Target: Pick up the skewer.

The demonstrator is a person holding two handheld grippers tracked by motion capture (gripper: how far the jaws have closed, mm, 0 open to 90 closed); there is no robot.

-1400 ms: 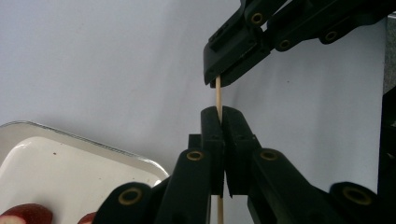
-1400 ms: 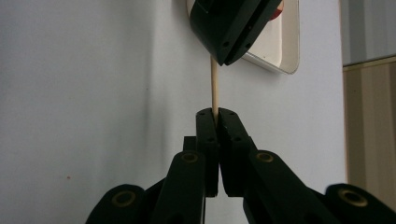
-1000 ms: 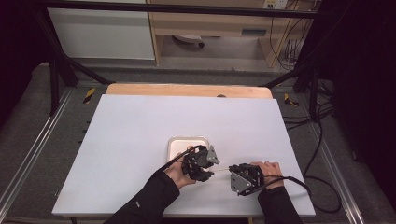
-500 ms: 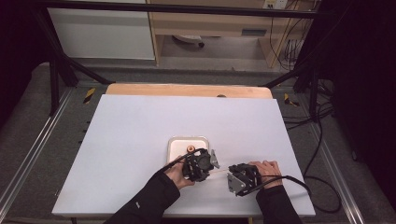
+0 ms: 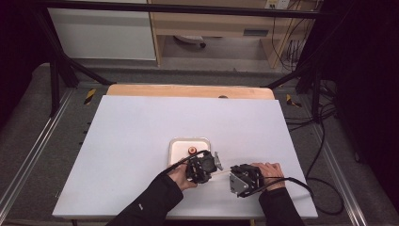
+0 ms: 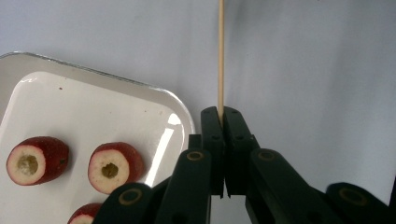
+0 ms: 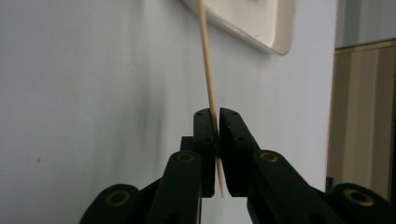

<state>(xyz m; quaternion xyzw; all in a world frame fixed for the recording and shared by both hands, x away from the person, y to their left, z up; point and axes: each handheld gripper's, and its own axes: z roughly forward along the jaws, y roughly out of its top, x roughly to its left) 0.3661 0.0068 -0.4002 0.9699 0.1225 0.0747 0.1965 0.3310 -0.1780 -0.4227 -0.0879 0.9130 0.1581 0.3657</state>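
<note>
Pinching a thin wooden stick (image 6: 220, 56), the left gripper (image 6: 220, 114) has its two black jaws closed right down on the stick's lower end, with the stick rising straight up between them over the pale table (image 6: 303, 70). Just left of those jaws sits a white tray (image 6: 116, 100) with rounded corners, and in it lie cored red fruit pieces (image 6: 114, 165), their pale insides facing the camera. In the right gripper view, the right gripper (image 7: 215, 116) also has the stick (image 7: 208, 70) between its jaws; they have just been easing apart a little, and the stick leans slightly to one side in the narrow gap, whether it is gripped I cannot tell. From the high view, both grippers sit close together near the front edge of the table, the left one (image 5: 203, 165) touching the tray's (image 5: 181, 146) near corner, the right one (image 5: 244, 179) just beside it.
</note>
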